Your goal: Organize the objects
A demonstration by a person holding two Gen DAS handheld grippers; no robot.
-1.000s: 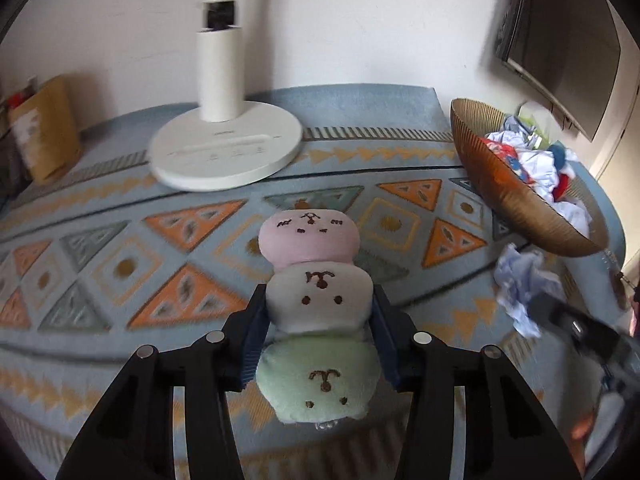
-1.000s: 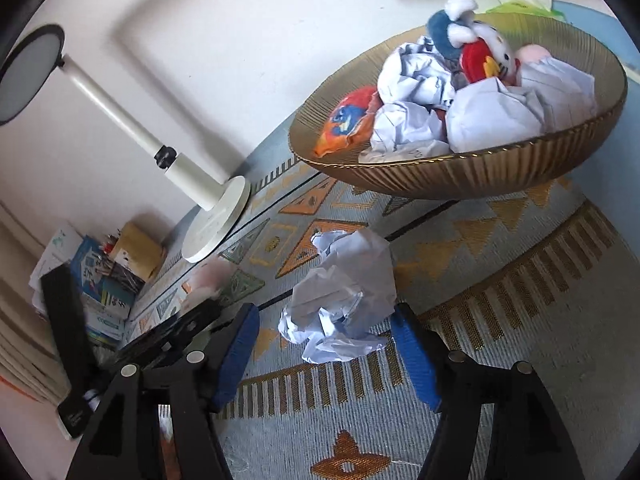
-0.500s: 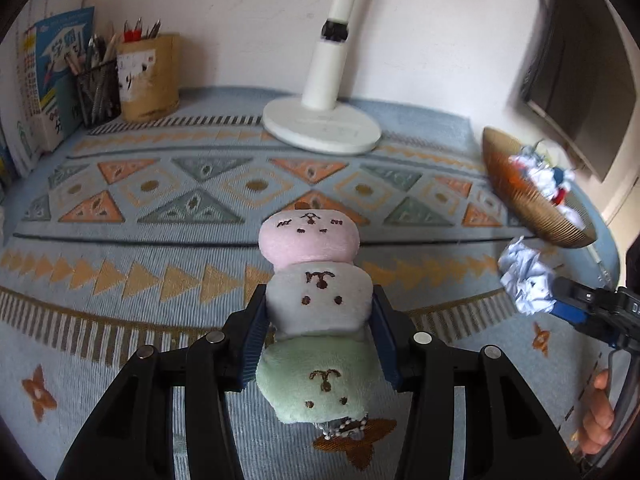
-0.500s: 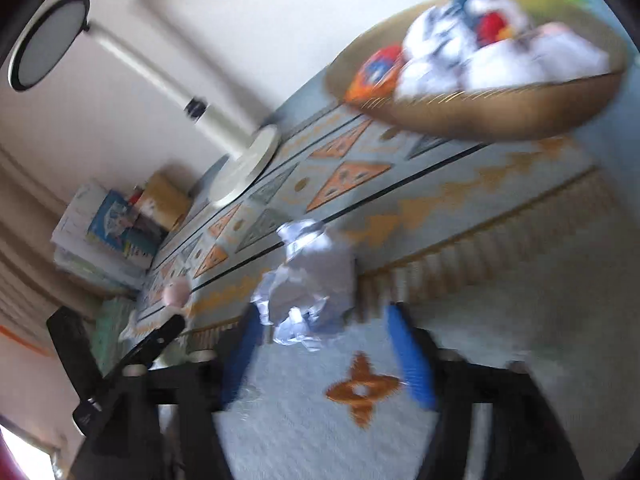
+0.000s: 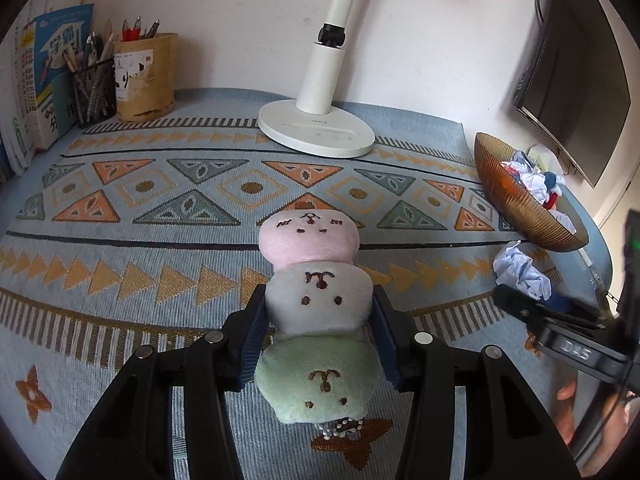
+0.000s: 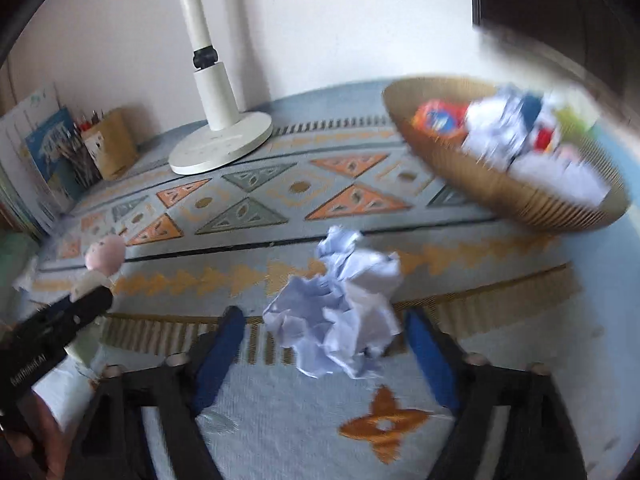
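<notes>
My left gripper (image 5: 318, 312) is shut on a plush toy (image 5: 316, 304) made of three stacked balls, pink, white and green, and holds it above the patterned mat (image 5: 160, 248). It also shows at the left of the right wrist view (image 6: 102, 258). My right gripper (image 6: 326, 322) is open, its blue pads either side of a crumpled paper ball (image 6: 340, 304); contact is unclear in the blur. The paper ball also shows in the left wrist view (image 5: 522, 272). A brown ribbed bowl (image 6: 480, 188) holding paper balls and toys sits at the right, also in the left wrist view (image 5: 516, 200).
A white desk lamp base (image 5: 316, 130) stands at the back middle. A pen holder (image 5: 146, 76), a mesh pencil cup (image 5: 94, 92) and books (image 5: 44, 76) line the back left. A dark monitor (image 5: 576, 80) hangs at the right.
Both grippers have pulled back and turned, so more of the mat, lamp and pen holder shows. The plush stays gripped in the left. The paper ball stays between the right gripper's pads.
</notes>
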